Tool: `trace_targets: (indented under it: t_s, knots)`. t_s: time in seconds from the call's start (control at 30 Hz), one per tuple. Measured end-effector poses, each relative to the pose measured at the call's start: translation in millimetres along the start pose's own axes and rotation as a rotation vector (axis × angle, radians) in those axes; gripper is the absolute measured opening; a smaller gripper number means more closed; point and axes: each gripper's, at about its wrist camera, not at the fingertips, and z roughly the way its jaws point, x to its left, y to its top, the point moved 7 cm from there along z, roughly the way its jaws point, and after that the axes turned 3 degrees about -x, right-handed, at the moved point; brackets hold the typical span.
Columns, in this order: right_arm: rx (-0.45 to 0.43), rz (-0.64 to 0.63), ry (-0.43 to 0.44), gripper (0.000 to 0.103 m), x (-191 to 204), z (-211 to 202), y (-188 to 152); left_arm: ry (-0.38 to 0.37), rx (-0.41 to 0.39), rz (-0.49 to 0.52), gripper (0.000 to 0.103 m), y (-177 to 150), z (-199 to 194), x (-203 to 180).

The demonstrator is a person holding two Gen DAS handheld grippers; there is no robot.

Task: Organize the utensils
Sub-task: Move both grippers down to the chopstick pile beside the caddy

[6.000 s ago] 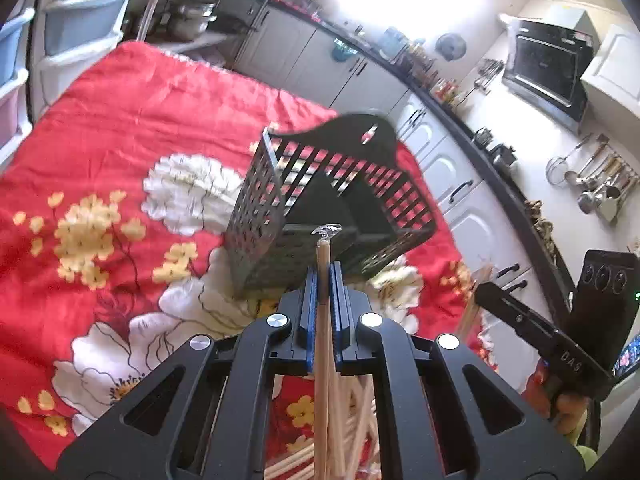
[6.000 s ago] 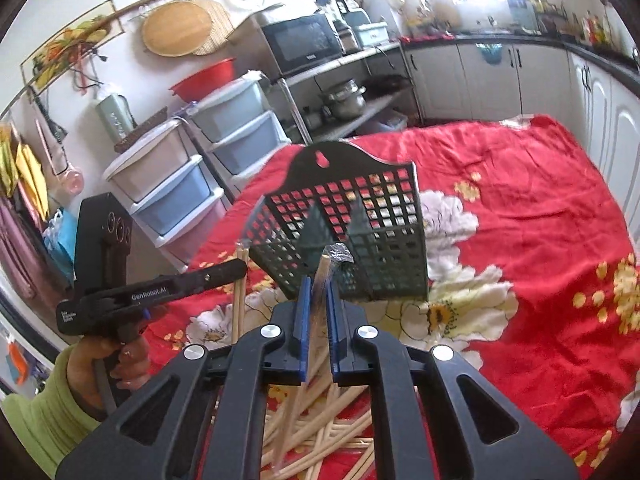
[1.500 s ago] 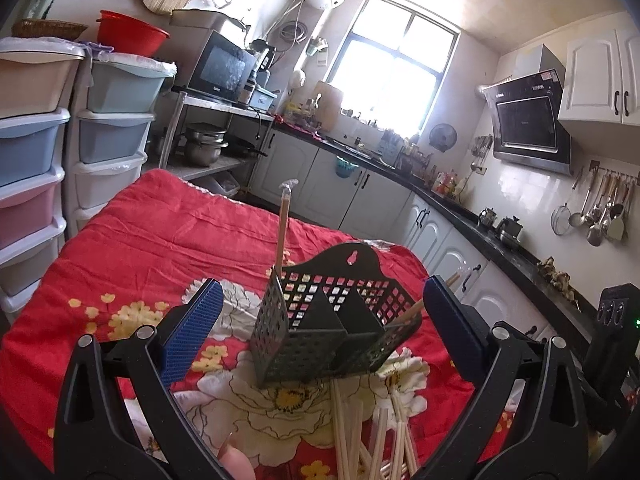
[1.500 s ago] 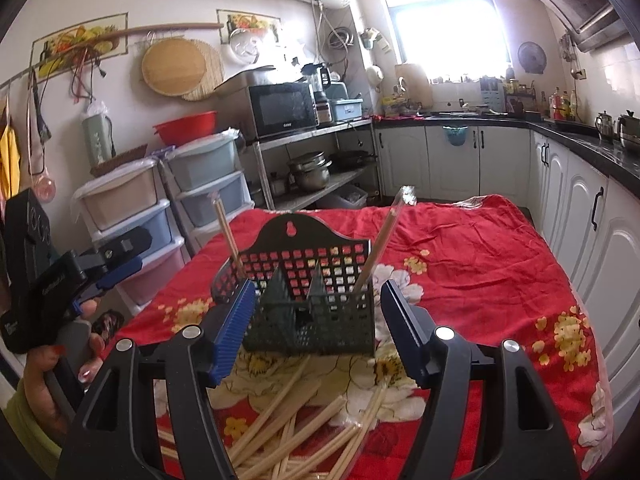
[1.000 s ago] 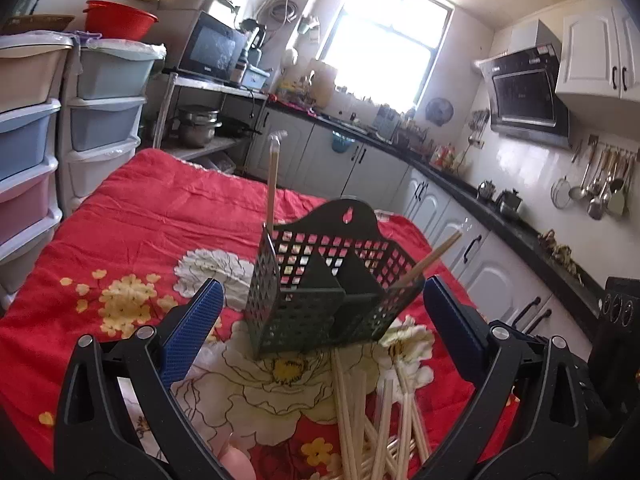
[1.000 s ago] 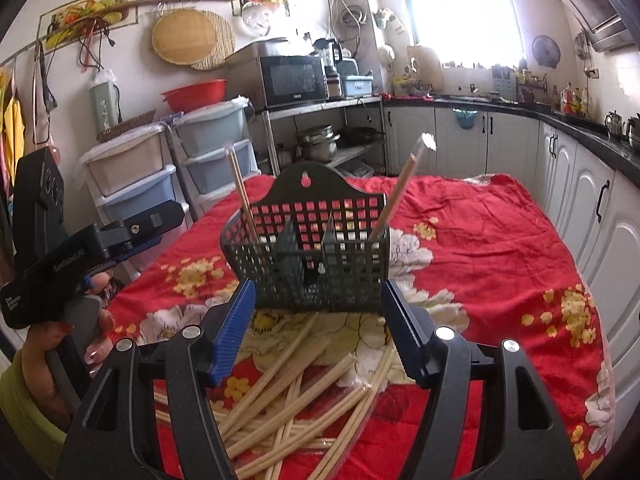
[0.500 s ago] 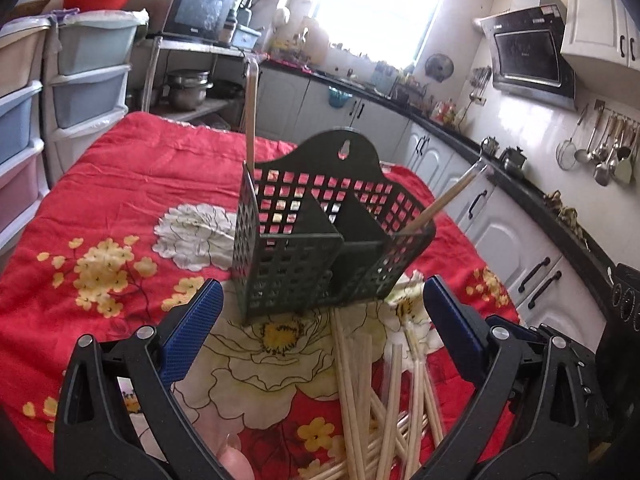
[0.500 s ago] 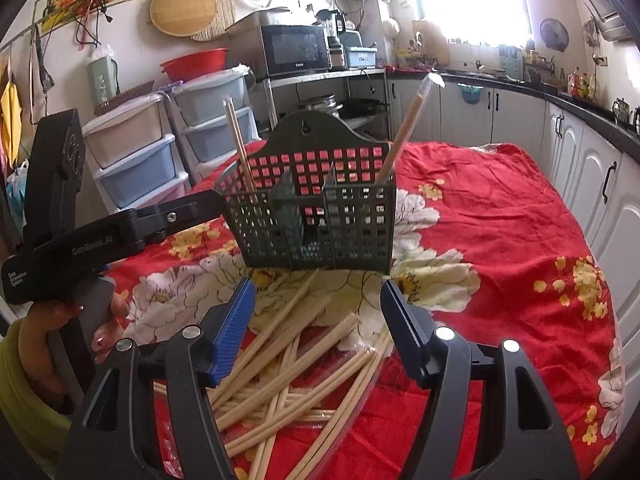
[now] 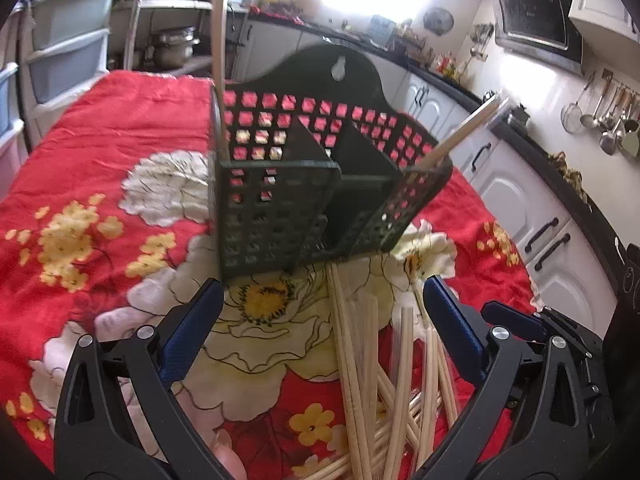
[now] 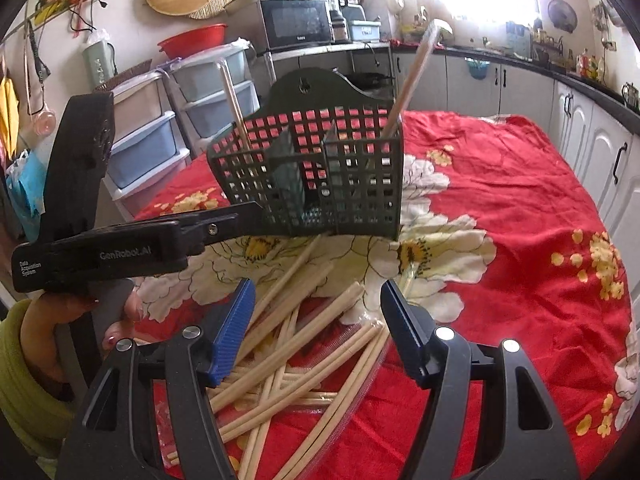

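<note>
Our left gripper (image 9: 320,324) has its blue-padded fingers (image 9: 192,328) spread wide and holds nothing; from the right wrist view we see its black body (image 10: 132,248) reaching in from the left, its tip just beside the lower front of the dark green perforated plastic utensil basket (image 10: 320,184). Our right gripper (image 10: 316,328) is likewise spread wide and empty, hovering above the loose pile of pale wooden chopsticks in clear wrappers (image 10: 296,344). The basket (image 9: 304,184) stands on the red floral tablecloth (image 9: 100,140), with a tall rounded back plate and inner dividers that split it into compartments. One wrapped wooden chopstick (image 9: 218,60) stands nearly upright in the compartment on the left end as both cameras see it, and a second one (image 9: 460,136) leans out of the opposite end compartment, tilted away from the basket; in the right wrist view they show as the left stick (image 10: 234,108) and the right stick (image 10: 408,76). The pile lies on the cloth just in front of the basket, some sticks crossing one another, a few tips touching or nearly touching its base; in the left wrist view the pile (image 9: 384,380) sits between our spread fingers
</note>
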Motion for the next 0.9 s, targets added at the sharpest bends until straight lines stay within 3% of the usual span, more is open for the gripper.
trace_targets:
  t_s: [0.23,0.9]
  knots:
    - [0.045,0.032,0.017,0.058,-5.1,13.2,-6.9,-0.008,0.084,-0.018,0.072,-5.7,21.4,1.7]
    - [0.153,0.145,0.063,0.044,-23.3,55.9,-15.0,-0.06,0.189,-0.105,0.049,-11.9,57.9,6.5]
